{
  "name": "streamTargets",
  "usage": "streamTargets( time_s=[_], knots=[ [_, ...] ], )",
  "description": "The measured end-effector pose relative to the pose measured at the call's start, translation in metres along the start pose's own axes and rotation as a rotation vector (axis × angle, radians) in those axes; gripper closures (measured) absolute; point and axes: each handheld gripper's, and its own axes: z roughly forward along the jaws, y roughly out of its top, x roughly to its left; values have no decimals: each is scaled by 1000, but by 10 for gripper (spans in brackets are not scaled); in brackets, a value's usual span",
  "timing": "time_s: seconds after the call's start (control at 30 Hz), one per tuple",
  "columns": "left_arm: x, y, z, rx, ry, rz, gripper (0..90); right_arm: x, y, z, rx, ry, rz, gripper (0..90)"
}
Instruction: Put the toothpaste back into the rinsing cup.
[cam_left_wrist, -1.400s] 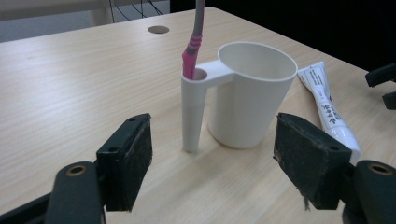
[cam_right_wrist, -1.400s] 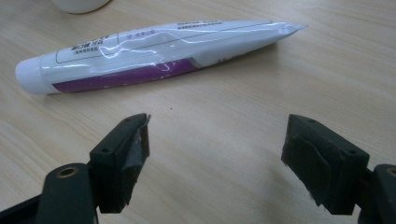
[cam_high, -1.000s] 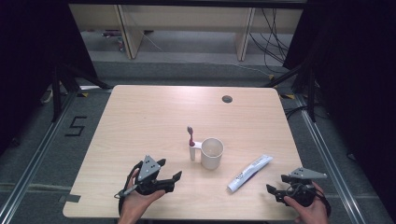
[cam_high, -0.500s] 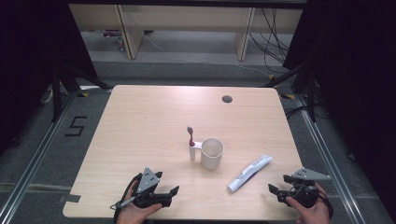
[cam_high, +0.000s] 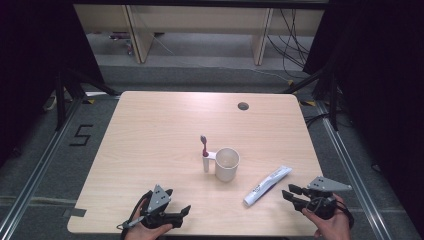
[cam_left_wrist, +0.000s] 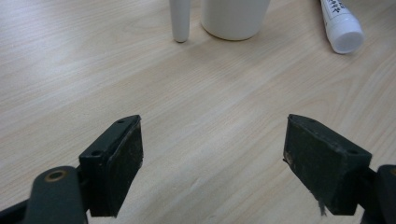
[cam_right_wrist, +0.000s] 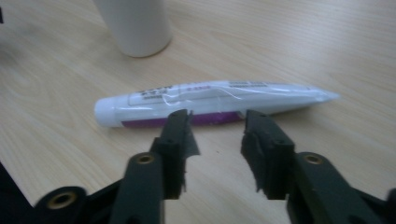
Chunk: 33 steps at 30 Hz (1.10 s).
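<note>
White cup (cam_high: 227, 163), white-and-purple toothpaste tube (cam_right_wrist: 210, 103), pale wood-grain table (cam_high: 150, 135)

A light wooden table (cam_high: 150, 130) with rounded corners stands on a grey carpeted floor (cam_high: 45, 165); a round dark cable hole (cam_high: 243, 106) sits near its far edge. Metal rails (cam_high: 35, 172) run along the floor on both sides, and a black "5" (cam_high: 81, 135) is marked on the floor to the left. Behind the table, pale wooden furniture legs (cam_high: 136, 35) rise, with loose black cables (cam_high: 292, 35) beside them. Black curtains (cam_high: 380, 75) close in both sides.
</note>
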Motion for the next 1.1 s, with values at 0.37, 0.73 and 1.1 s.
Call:
streamTargets(
  time_s=[0.37, 0.73, 1.1],
  knots=[
    [1, -2, 2, 14, 3, 6, 196, 23, 20, 33, 51, 95, -76, 879],
    [0, -2, 2, 31, 5, 24, 196, 42, 35, 66, 89, 134, -147, 900],
    [-2, -2, 3, 41, -1, 44, 196, 57, 40, 90, 142, 174, -175, 900]
  ],
)
